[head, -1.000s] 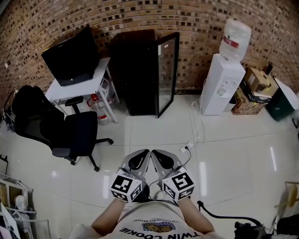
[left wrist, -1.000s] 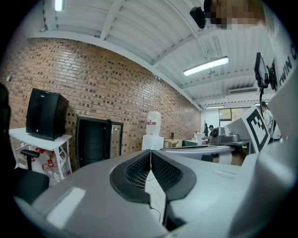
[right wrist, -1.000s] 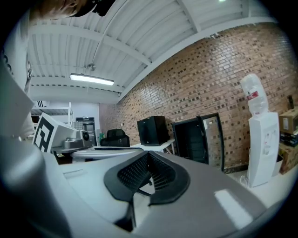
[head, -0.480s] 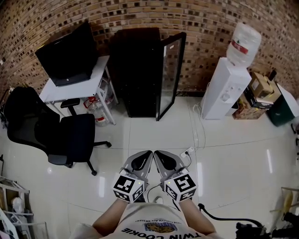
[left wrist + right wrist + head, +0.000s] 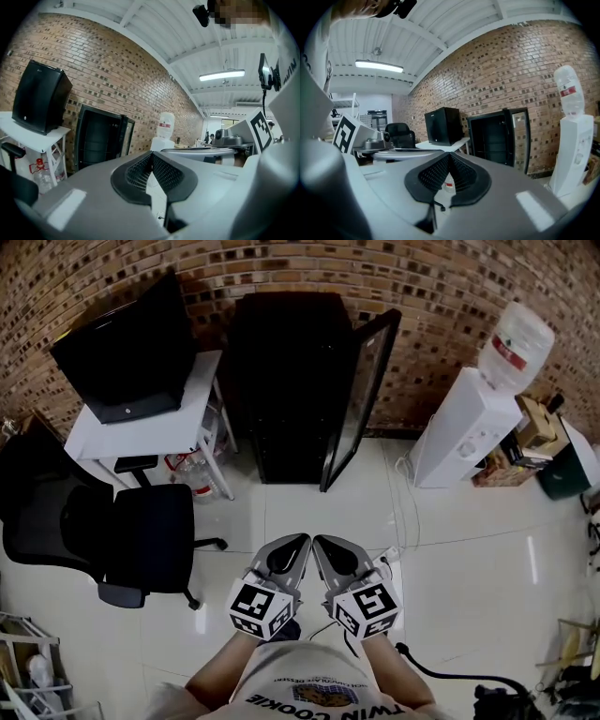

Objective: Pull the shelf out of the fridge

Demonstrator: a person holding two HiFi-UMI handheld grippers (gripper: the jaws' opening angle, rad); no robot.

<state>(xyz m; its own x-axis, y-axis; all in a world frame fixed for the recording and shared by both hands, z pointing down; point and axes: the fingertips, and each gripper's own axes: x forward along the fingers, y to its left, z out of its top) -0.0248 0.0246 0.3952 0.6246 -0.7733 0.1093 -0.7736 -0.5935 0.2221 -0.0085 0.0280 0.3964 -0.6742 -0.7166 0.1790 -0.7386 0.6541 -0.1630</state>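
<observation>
A tall black fridge stands against the brick wall, its glass door swung open to the right. Inside it is dark, and faint shelf lines show in the right gripper view. The fridge also appears in the left gripper view, some way off. Both grippers are held close to the person's body, well short of the fridge. My left gripper is shut with nothing between its tips. My right gripper is shut too, and empty.
A white table with a black box on it stands left of the fridge. A black office chair sits on the white tile floor at the left. A white water dispenser stands right, cardboard boxes beyond. A cable lies on the floor.
The view has moved closer to the fridge, which now looks larger. The two grippers stay shut and side by side in front of the body.
</observation>
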